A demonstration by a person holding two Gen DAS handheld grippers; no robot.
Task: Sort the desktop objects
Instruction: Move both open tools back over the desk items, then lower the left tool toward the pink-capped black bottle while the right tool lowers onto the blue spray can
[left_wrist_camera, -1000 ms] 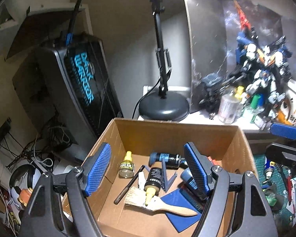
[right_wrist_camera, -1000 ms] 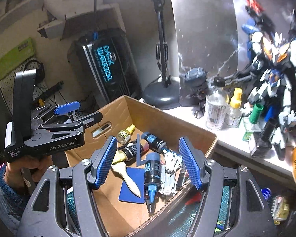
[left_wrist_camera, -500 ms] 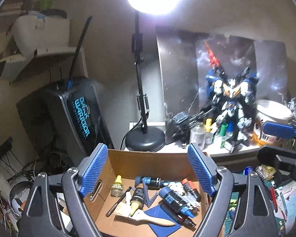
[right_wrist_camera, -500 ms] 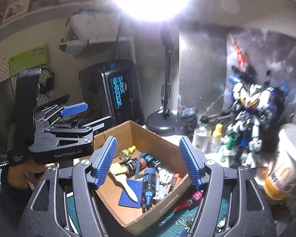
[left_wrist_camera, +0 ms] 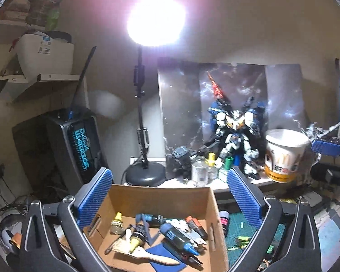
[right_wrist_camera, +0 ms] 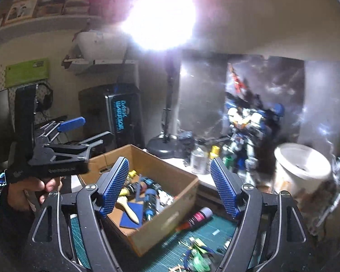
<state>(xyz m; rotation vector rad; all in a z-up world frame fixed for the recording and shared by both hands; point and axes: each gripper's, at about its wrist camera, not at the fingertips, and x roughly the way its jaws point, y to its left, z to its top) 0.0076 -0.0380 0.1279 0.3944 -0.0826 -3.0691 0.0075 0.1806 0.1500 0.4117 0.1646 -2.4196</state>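
- Only the right wrist view showed the left gripper (right_wrist_camera: 79, 133) from the side, gripped in a hand (right_wrist_camera: 31, 190) at the left, with a dark monitor and a green sign behind it.
- Conversely, the left wrist view caught just one blue pad of the right gripper (left_wrist_camera: 326, 147) at its right edge, beside a paper cup (left_wrist_camera: 284, 156).
- Both views shared a glaring lamp (left_wrist_camera: 156, 20), a robot model (left_wrist_camera: 233, 131) and small bottles (left_wrist_camera: 199, 170) on the back ledge.
- The box (left_wrist_camera: 147, 195), open brown cardboard with handle slots, sat on a green mat (right_wrist_camera: 206, 233).
- Inside lay a wooden-handled brush (left_wrist_camera: 145, 252), a blue card (left_wrist_camera: 167, 264), a yellow-capped vial (left_wrist_camera: 116, 223), dark paint bottles and markers, all jumbled together.
- A pink-capped marker (right_wrist_camera: 197, 218) lay on the mat just outside the box's right wall.
- The left gripper's jaws were opening, spread very wide, nothing between the pads; the box lay below and ahead, framed between them.
- The right gripper (right_wrist_camera: 170, 190) was opening too, moderately wide and empty; the box sat below, toward its left finger.
- The right view was smeared by motion blur on its right side.
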